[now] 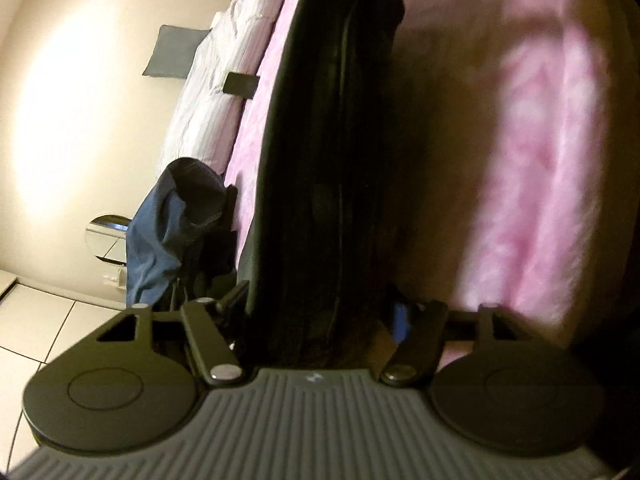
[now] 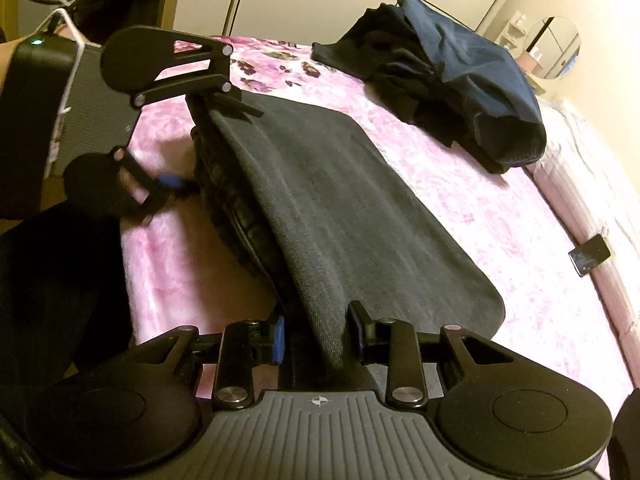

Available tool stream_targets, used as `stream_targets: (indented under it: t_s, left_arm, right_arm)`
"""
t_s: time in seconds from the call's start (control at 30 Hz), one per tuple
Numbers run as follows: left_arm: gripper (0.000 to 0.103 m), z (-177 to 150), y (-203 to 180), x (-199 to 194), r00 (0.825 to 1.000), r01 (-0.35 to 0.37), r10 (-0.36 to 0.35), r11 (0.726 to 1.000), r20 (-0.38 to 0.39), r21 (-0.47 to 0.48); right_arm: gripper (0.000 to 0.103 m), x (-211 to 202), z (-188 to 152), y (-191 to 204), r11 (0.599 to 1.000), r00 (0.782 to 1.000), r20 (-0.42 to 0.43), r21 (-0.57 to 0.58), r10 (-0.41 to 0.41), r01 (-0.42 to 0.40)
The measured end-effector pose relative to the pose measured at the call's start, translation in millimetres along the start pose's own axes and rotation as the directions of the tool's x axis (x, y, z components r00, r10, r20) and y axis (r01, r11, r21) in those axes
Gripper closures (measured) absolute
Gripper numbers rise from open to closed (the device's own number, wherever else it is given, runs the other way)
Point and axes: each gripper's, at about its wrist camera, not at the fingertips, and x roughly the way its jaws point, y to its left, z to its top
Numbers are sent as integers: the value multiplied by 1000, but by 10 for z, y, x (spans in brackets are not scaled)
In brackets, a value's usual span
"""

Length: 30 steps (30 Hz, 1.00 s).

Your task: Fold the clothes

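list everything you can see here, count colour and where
dark garment: one, charcoal grey, folded lengthwise on the bed, both grippers at its ends
clothes pile: one heap, navy and black, far side of the bed
blanket: one, pink floral, covering the bed
small flat object: one, black, at the blanket's right edge
round mirror: one, by the far wall
pillow: one, grey, against the wall
right gripper: black, pads pressing the garment's near end
left gripper: black, jaws straddling the garment's far end
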Motion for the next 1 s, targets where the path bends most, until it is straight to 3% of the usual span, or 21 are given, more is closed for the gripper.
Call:
stream_targets:
  t_s: [0.1,0.17,0.23,0.27,0.37,0.4,0.57,0.87,1.0]
  left_arm:
    - [48,-13,2,15,1000,17,-17,1000,-1,-8]
    - [59,-16,11,20,1000,30,-30,999,-6,-20]
    - [63,-22,38,16,999,40,-40,998,-7,-38]
    - [64,-23,56,19,999,48,-48,998,-8,-43]
    - [65,-24,109,30,997,75,-75,996,-13,-47]
    - [65,-16,124,32,996,82,-83,995,-14,-47]
    - [65,-4,305,47,989,144,-146,983,-8,-118]
    - [65,70,531,72,978,206,-209,964,-1,-167]
    - [65,78,632,31,972,232,-235,949,11,-215]
  right_arm:
    - [72,18,-27,12,1000,1000,2,2,4,-4]
    - [72,33,-57,43,1000,1000,5,-7,0,0]
    - [72,37,-92,85,1000,1000,16,-21,-11,12]
    - [68,35,-125,114,999,1000,19,-31,-20,21]
    - [38,26,-254,215,996,998,23,-71,-56,57]
    - [35,24,-307,248,993,997,22,-90,-72,73]
    - [35,79,-544,380,979,990,12,-148,-141,141]
    - [35,221,-586,648,913,970,72,-329,-232,243]
    - [35,93,-459,639,952,983,93,-249,-159,178]
